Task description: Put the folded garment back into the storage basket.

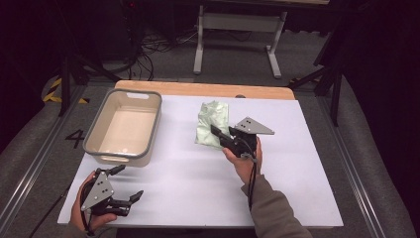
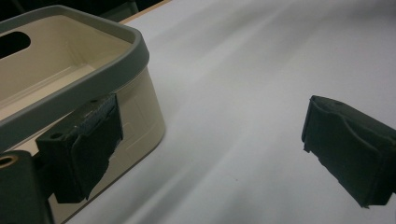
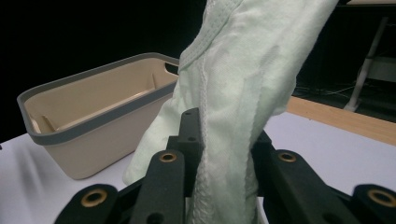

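A pale green folded cloth (image 1: 212, 123) lies on the white table sheet, right of centre. My right gripper (image 1: 219, 134) is shut on the cloth's near edge; in the right gripper view the cloth (image 3: 233, 98) stands up, pinched between the black jaws. My left gripper (image 1: 130, 182) rests near the table's front left corner, held by a hand, its jaws wide apart and nothing between them. The left gripper view shows its pads (image 2: 84, 140) spread over bare white sheet, next to the bin's near wall.
A beige bin with a grey rim (image 1: 148, 130) stands empty at the left of the table, seen also as the bin (image 2: 126, 60) and the bin (image 3: 98, 112). A wooden table edge (image 1: 198, 88) runs along the back. Desk legs and cables are on the floor beyond.
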Motion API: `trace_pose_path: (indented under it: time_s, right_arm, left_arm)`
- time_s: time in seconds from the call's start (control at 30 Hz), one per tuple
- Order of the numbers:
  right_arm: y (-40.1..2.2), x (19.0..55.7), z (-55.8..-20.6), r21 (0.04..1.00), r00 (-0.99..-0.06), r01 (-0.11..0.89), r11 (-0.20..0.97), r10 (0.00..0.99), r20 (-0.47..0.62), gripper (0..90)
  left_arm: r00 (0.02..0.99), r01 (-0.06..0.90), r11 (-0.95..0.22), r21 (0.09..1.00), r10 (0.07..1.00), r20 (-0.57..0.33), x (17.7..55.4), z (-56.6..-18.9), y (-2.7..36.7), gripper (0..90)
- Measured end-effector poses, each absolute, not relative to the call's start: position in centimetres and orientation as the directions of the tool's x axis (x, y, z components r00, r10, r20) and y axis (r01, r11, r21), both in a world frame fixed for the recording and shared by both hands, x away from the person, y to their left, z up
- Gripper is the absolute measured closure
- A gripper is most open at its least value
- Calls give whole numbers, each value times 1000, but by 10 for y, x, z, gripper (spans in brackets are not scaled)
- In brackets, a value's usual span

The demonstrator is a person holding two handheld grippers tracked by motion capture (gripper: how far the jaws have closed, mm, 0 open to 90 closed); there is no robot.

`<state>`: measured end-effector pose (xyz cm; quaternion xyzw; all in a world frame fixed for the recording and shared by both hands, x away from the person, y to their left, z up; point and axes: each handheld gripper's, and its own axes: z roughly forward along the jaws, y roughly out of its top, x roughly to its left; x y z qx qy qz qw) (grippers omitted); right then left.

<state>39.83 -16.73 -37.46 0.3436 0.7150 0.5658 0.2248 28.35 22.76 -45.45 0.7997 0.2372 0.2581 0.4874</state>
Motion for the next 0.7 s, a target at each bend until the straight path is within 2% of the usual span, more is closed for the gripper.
trace_pose_path:
  time_s: [0.7]
  right_arm:
    - [-137, 405, -365, 965, -680, 228, 130, 731, 62, 749]
  left_arm:
    - [757, 122, -412, 903, 627, 184, 283, -454, 227, 63]
